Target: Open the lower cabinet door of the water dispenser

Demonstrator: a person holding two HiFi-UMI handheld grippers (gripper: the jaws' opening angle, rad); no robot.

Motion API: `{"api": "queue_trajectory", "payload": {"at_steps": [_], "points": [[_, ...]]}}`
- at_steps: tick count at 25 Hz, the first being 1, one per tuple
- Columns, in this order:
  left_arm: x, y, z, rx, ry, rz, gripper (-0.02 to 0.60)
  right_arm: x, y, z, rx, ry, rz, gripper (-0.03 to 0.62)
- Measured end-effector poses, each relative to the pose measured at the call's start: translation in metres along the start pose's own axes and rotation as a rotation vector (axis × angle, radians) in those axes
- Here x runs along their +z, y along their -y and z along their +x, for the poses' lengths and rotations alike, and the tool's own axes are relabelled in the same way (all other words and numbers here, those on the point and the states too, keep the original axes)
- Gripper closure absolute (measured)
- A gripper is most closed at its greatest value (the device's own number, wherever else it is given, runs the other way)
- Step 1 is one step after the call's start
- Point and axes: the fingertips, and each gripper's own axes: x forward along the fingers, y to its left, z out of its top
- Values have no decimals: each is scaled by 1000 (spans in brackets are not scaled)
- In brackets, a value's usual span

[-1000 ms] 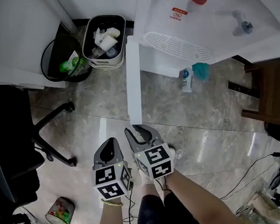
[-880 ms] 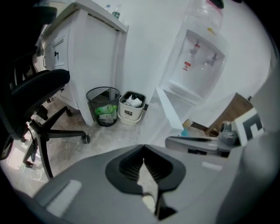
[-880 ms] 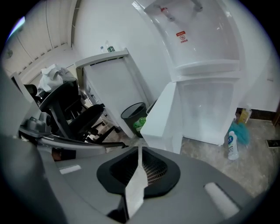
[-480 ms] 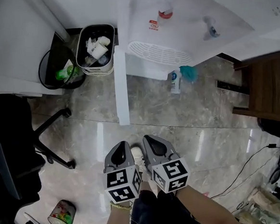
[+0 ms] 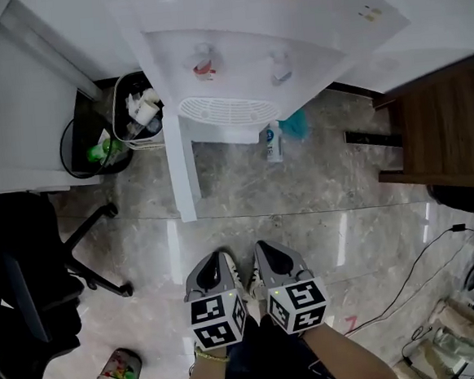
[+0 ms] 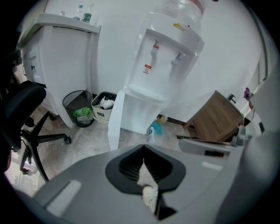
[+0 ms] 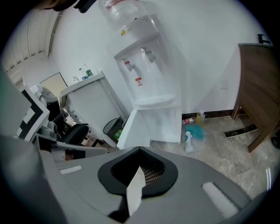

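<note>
Door look: the lower cabinet door (image 5: pixel 182 171) is showing as a plain white flat panel, standing open off the front of the water dispenser (image 5: pixel 234 54).
Door place: it is hanging at the dispenser's bottom half, below the drip tray (image 5: pixel 229 110), on the side nearer the trash bins (image 5: pixel 129 119).
Door direction: its free edge is pointing away from the dispenser and toward you. From overhead you are seeing its thin top edge running out over the floor, while its long side is standing upright.
Left gripper (image 5: pixel 217 264): you are holding it clenched on nothing, well apart from the dispenser and aimed at it.
Right gripper (image 5: pixel 268 254): you are holding it clenched and empty too, just beside the left one.
At the dispenser's foot: a bottle (image 5: pixel 272 143) is standing on the floor.
</note>
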Motion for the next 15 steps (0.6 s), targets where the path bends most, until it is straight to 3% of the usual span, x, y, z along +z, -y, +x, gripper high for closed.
{"api": "queue_trajectory", "payload": {"at_steps": [15], "points": [[1, 4, 11, 6, -21, 16, 574, -1, 14, 6, -15, -17, 16, 597]]}}
